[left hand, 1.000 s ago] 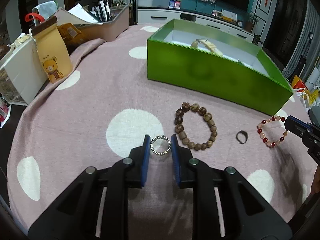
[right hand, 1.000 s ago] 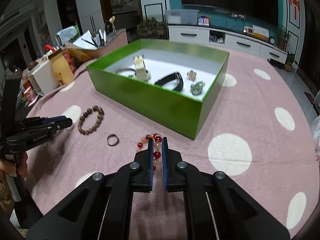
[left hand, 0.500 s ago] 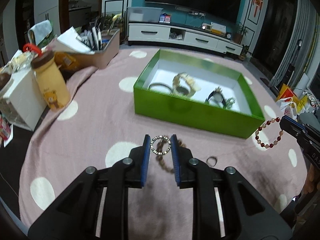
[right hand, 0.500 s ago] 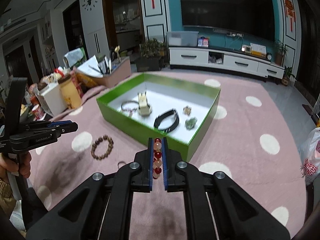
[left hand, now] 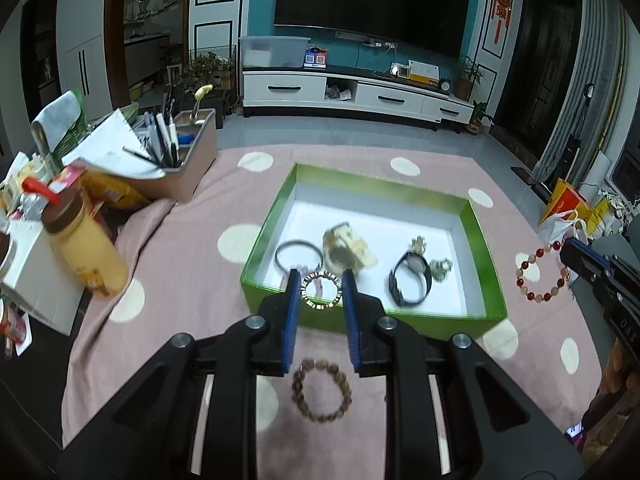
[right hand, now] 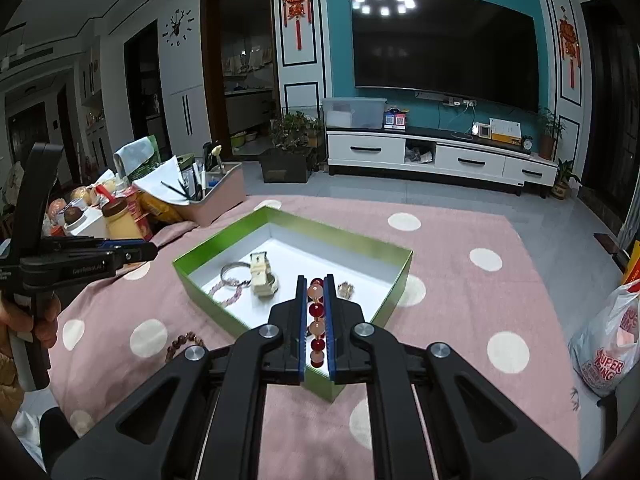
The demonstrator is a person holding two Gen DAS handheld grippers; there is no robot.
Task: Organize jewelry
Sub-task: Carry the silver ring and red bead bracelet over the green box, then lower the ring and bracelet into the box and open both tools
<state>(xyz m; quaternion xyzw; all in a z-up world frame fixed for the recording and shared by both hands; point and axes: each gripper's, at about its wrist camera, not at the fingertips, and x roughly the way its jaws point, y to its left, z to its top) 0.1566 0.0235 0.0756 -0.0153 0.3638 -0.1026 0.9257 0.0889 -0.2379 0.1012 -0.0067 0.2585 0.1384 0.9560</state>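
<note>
Both grippers have risen off the cloth since the earlier frames, each carrying its piece, and the green box (left hand: 478, 236) now sits well below and ahead of me with its white floor in view. My left gripper (left hand: 321, 292) is clamped on the small gold ring bracelet (left hand: 321, 291), held upright between the blue pads over the box's near wall. My right gripper (right hand: 315, 320) is closed on the red-and-peach bead bracelet (right hand: 316, 322), which hangs as a loop from the tips in the left view (left hand: 542, 272), off the box's right side.

For the drop, I'd carry each piece fully past the green rim before letting go — a release over the wall risks a bounce onto the pink dotted cloth (left hand: 192, 240). I'd aim for bare white floor, away from the black watch (left hand: 410, 282) and the gold watch (left hand: 346, 246), and lower before opening so nothing rolls.

1 wooden bead bracelet (left hand: 322, 390) lies on the cloth beneath my left gripper — I judge that it waits its turn.
</note>
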